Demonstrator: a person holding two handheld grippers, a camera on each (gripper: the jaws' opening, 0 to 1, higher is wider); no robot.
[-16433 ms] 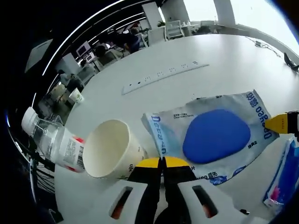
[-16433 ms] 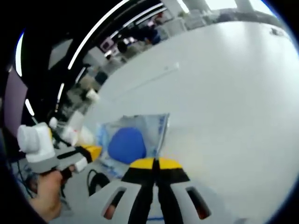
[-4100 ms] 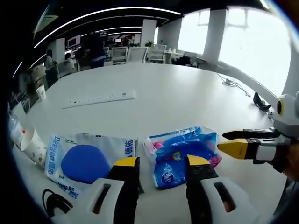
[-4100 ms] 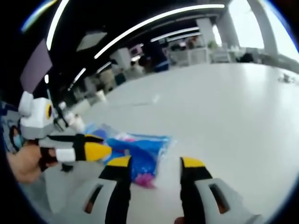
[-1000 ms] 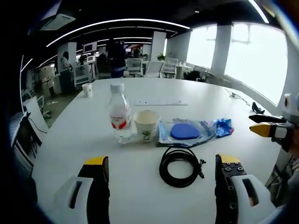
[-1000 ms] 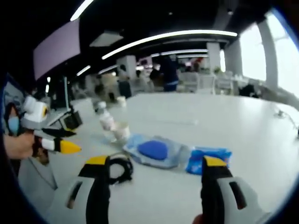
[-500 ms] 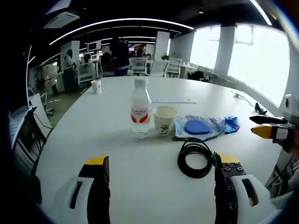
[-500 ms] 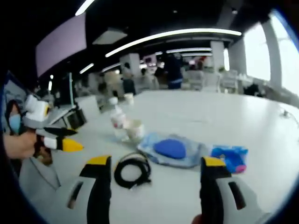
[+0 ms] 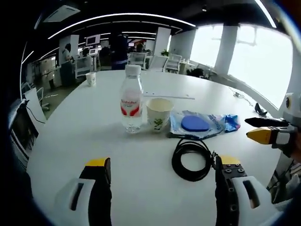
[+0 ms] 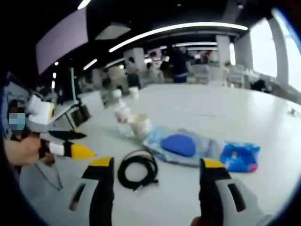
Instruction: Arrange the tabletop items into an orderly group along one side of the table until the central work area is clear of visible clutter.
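Over the white table (image 9: 70,141), left gripper (image 9: 162,172) and right gripper (image 10: 155,172) gape wide, holding nothing.

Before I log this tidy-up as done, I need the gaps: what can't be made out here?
- Water bottle label text: too small, left gripper view.
- Paper cup contents: hidden by its wall.
- Blue wipes pack print: blurred, right gripper view.
- Coiled black cable connectors: too small to identify.

White table (image 9: 84,136), clear bottle (image 9: 131,104) with red label, cream cup (image 9: 159,112), black cable (image 9: 191,158), blue packets (image 9: 201,123), yellow-tipped grippers (image 9: 162,168).
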